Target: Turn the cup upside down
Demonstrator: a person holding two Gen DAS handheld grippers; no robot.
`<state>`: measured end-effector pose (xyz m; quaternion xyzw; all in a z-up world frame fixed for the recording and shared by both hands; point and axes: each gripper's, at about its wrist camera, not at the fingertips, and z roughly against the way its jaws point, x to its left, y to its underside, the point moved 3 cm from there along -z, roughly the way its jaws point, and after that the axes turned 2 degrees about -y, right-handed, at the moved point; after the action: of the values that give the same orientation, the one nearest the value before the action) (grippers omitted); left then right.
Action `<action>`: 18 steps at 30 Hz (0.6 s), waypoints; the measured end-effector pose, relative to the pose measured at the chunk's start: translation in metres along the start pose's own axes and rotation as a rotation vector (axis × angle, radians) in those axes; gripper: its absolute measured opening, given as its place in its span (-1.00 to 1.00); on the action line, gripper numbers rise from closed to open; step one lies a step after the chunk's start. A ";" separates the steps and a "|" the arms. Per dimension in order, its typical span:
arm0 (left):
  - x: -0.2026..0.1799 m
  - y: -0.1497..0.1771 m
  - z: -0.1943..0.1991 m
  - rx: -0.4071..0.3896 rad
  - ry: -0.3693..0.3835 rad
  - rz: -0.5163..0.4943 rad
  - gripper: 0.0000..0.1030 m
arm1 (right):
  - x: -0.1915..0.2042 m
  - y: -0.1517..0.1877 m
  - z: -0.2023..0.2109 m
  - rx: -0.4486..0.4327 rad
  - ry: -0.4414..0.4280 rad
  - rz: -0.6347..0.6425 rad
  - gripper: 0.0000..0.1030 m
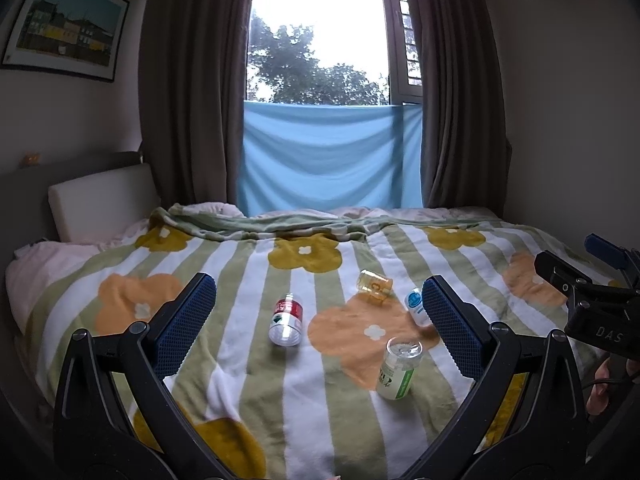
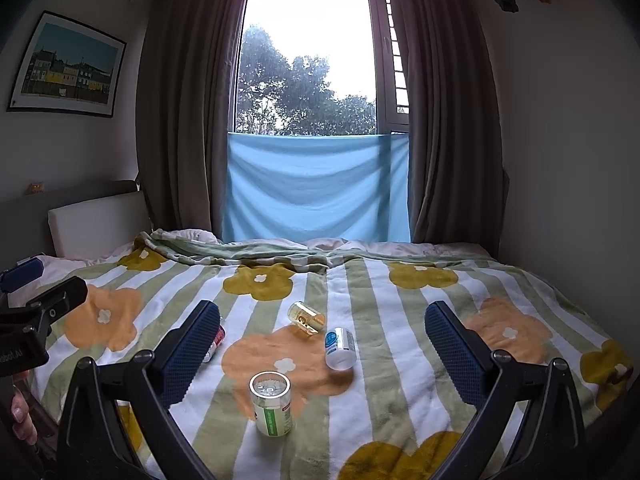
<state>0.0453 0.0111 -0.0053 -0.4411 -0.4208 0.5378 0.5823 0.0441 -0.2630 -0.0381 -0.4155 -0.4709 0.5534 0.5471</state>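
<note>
Several small cups stand or lie on a flowered blanket (image 1: 248,392). A green-labelled cup (image 1: 398,368) stands bottom up, also in the right wrist view (image 2: 271,402). A red-labelled cup (image 1: 286,319) stands bottom up; in the right wrist view (image 2: 216,342) my finger mostly hides it. A blue-labelled cup (image 1: 414,305) (image 2: 340,348) also stands bottom up. An amber cup (image 1: 375,285) (image 2: 307,318) lies on its side. My left gripper (image 1: 320,312) and right gripper (image 2: 322,340) are both open, empty, above the near part of the bed.
The bed runs back to a window with brown curtains (image 1: 188,92) and a blue cloth (image 1: 328,156). A white headboard cushion (image 1: 102,200) is at the left. The right gripper's body (image 1: 592,304) shows at the left wrist view's right edge.
</note>
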 end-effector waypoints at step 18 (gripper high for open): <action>0.002 -0.004 0.006 -0.033 -0.022 -0.008 1.00 | 0.000 -0.008 -0.001 -0.006 -0.003 0.007 0.99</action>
<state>0.0408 0.0138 0.0000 -0.4427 -0.4379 0.5333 0.5725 0.0468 -0.2634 -0.0303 -0.4181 -0.4718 0.5545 0.5433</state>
